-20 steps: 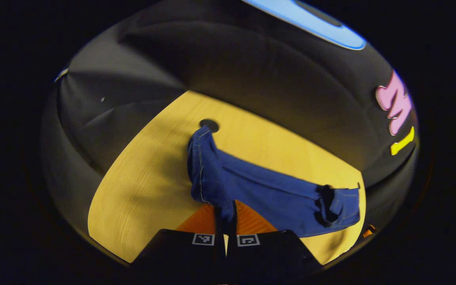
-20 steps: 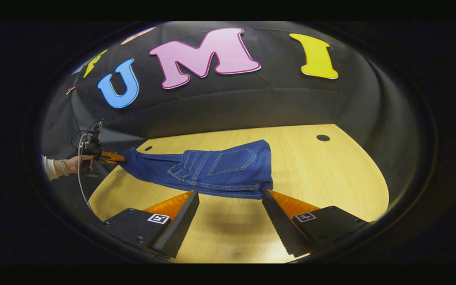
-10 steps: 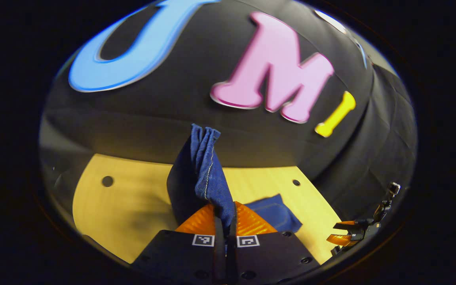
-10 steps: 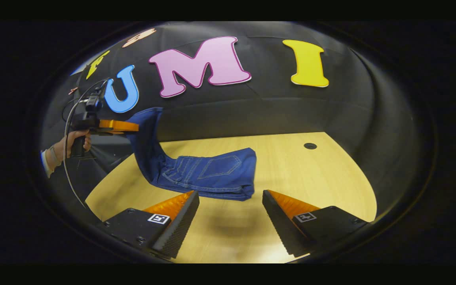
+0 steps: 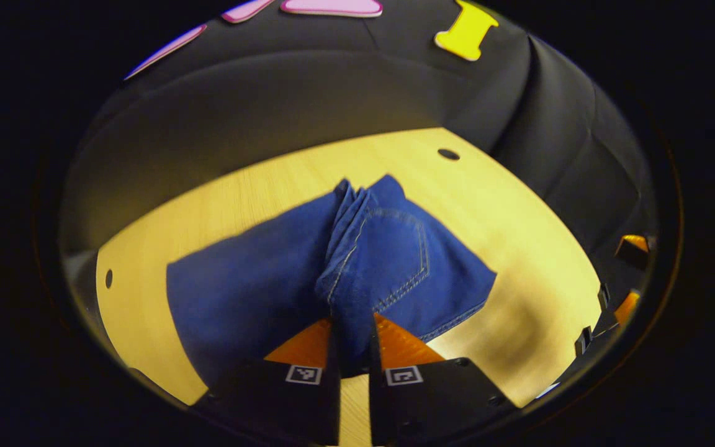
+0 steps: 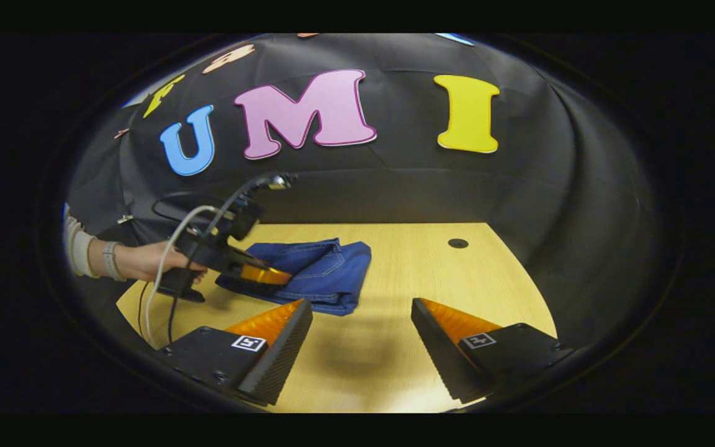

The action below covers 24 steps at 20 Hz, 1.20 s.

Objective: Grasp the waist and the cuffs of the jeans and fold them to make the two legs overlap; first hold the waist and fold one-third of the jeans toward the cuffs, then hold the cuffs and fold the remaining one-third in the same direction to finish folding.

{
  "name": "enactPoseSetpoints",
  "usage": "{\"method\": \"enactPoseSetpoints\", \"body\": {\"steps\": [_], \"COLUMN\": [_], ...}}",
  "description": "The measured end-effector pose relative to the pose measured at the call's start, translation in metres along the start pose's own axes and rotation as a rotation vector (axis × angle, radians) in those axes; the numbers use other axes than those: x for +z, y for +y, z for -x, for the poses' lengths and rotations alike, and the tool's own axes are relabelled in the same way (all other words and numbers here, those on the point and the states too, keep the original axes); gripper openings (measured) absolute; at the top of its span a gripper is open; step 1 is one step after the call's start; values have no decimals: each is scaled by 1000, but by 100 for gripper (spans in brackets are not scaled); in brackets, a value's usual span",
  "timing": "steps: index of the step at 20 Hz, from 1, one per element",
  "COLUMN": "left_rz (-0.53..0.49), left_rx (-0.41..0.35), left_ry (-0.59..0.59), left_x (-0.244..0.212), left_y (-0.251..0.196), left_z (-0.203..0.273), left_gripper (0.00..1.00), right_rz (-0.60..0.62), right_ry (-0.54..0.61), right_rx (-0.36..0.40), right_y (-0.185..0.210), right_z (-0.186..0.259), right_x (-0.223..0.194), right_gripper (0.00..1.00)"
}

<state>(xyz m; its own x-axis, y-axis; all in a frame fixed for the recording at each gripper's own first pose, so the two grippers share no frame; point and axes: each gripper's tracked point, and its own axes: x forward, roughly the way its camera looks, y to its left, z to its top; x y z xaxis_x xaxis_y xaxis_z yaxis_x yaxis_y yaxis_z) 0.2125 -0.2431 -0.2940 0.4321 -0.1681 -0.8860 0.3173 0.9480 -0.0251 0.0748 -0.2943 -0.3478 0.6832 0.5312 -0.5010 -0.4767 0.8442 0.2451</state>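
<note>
The left gripper (image 5: 351, 338) is clamped on a bunched strip of the jeans (image 5: 332, 273), which lie folded on the wooden table (image 5: 519, 205), well short of the round hole (image 5: 449, 154) at its far edge. The right gripper (image 6: 360, 323) hangs nearer than the jeans with its fingers spread wide, gripping nothing. A hand (image 6: 146, 261) holds the left gripper.

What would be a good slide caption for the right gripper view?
The open right gripper waits over the table while the left gripper lays folded jeans down.
</note>
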Motion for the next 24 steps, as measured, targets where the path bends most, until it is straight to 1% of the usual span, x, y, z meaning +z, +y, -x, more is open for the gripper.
{"method": "enactPoseSetpoints", "body": {"steps": [1,2,3,4,6,7,9,10,11,13,14,16,17,19,21,22,24], "left_rz": [1,4,19,34,32,25,14,12,10,18,33,73,84,70,62,67,86], "left_rx": [15,9,-3,-11,2,17,44,58,71,95,108,126,135,166,207,207,179], "left_ry": [5,-6,-27,-55,-130,-183,-291,-346,-397,-489,-516,-593,-640,-731,-791,-805,-853], "left_x": [-4,-5,-2,3,14,19,24,24,21,8,-2,-23,-32,-47,-63,-70,-74], "left_y": [-1,-3,-7,-12,-11,-9,-5,-5,-3,-1,-2,-7,-13,-26,-38,-46,-64], "left_z": [-1,-6,-5,-1,16,36,79,104,127,176,199,250,276,324,363,380,409], "left_gripper": [24,44,47,63,87,99,96,99,99,99,99,99,99,99,98,98,98], "right_rz": [0,6,19,36,74,91,105,109,119,142,143,155,165,183,193,192,170], "right_ry": [-3,-5,-13,-22,-47,-60,-90,-113,-145,-206,-231,-270,-300,-370,-400,-416,-471], "right_rx": [9,16,23,26,37,34,22,15,7,-38,-64,-109,-107,-75,-39,-19,19], "right_y": [1,1,2,2,4,4,7,11,15,24,31,53,70,103,133,147,173], "right_z": [-1,-2,-3,-3,-2,-1,9,17,27,54,70,105,122,156,188,203,228], "right_x": [2,4,8,13,22,28,41,49,57,72,77,85,96,114,121,125,139], "right_gripper": [98,98,98,98,98,98,98,98,98,98,98,98,98,97,97,97,97]}}
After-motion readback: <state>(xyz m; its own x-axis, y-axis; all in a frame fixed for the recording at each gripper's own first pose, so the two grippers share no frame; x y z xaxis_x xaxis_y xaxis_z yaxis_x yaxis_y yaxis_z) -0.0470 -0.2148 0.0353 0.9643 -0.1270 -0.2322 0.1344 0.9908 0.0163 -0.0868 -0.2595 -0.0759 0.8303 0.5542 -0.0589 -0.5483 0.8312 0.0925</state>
